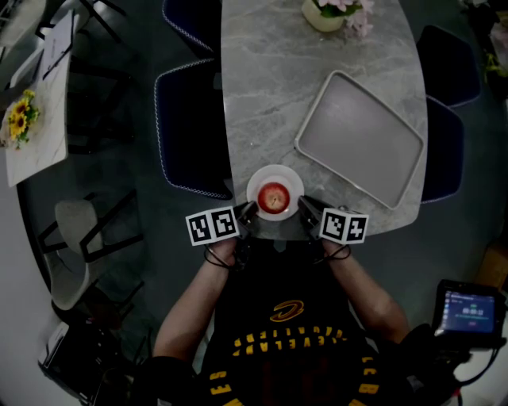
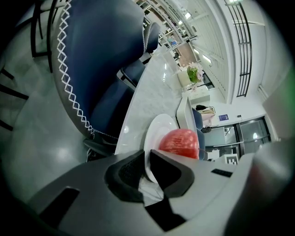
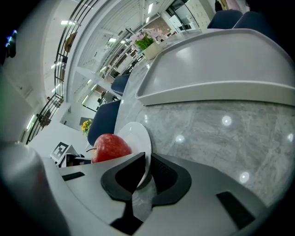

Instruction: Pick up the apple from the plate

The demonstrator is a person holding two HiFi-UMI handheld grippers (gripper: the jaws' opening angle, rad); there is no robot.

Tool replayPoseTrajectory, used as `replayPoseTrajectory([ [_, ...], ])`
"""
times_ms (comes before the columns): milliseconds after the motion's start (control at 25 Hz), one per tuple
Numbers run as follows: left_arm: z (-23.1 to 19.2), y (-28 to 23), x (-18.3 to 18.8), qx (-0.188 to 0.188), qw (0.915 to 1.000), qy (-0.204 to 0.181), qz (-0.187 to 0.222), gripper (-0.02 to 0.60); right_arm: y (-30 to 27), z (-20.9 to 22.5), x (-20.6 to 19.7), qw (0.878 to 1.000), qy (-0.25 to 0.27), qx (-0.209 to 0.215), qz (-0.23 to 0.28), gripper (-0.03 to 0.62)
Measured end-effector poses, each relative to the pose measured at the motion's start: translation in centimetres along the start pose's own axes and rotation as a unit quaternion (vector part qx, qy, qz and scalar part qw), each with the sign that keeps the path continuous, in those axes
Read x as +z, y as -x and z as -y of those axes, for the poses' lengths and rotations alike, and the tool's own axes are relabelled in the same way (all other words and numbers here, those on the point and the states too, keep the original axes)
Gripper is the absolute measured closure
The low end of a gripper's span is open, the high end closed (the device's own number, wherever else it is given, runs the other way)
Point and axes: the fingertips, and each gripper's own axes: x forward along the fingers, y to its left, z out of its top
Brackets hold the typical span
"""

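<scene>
While left claw [image 1: 248,212] and right claw [image 1: 305,208] each clamp one plate [image 1: 275,170], one apple [image 1: 273,196] atop, one tray [image 1: 361,139] near.

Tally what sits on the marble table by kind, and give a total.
apple: 1
plate: 1
tray: 1
flower pot: 1
Total: 4

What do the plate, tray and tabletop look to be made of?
The small round white plate looks like glazed ceramic: glossy, thin smooth rim. The grey rectangular tray is probably matte plastic, maybe coated metal: uniform grey, rounded raised lip. The grey veined tabletop looks like polished marble or a marble-look slab: veining, sharp light reflections.
</scene>
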Motion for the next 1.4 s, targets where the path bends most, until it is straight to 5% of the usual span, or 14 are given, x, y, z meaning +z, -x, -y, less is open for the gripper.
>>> replayPoseTrajectory([
  [400,-0.1,0.1,-0.1,0.031,0.9983,-0.049,-0.002,0.528,0.7,0.9,0.3,0.998,0.051,-0.034,0.022,0.551],
  [1040,-0.3,3.6,0.6,0.042,0.9963,-0.049,0.057,0.528,5.4,-2.7,3.2,0.989,0.122,-0.022,0.075,0.551],
  [1240,1.5,6.6,3.1,0.058,0.9843,-0.106,0.128,0.529,7.2,-5.5,4.9,0.980,0.167,0.009,0.110,0.551],
  [1400,6.6,9.7,5.2,0.015,0.9663,-0.166,0.196,0.549,9.2,-7.9,6.7,0.968,0.211,0.030,0.134,0.553],
])
